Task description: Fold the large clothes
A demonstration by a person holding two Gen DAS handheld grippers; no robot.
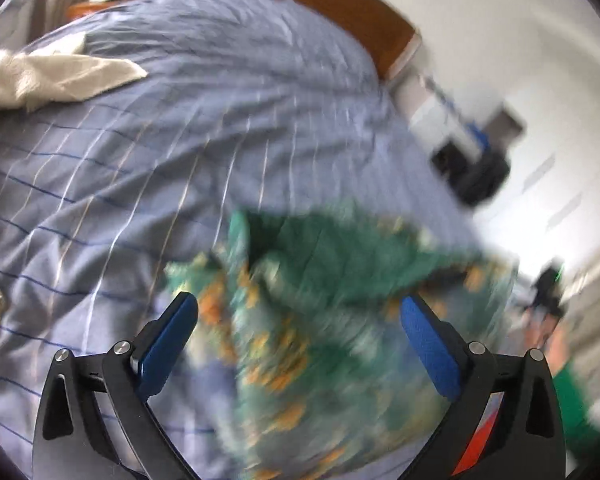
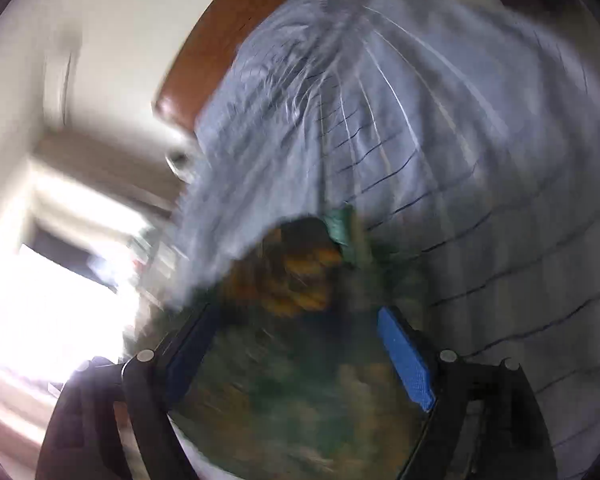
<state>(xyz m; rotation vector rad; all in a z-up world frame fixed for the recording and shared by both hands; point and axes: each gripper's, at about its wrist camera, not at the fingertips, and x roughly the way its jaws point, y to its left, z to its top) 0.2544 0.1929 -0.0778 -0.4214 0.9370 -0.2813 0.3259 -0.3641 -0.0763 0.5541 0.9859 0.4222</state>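
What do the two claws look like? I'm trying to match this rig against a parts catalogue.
Both look alike: the left claw has a black angular frame, silver round pivot bolts, and flat blue rectangular pads on its fingers, plus a red-orange patch on the frame's lower right. The right claw shows the same black frame, silver bolts and blue textured pads. No cables or sleeves are discernible.

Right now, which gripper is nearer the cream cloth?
Left. The left gripper hangs over the green floral garment, cream cloth to its left; the right gripper has that cloth out of view.
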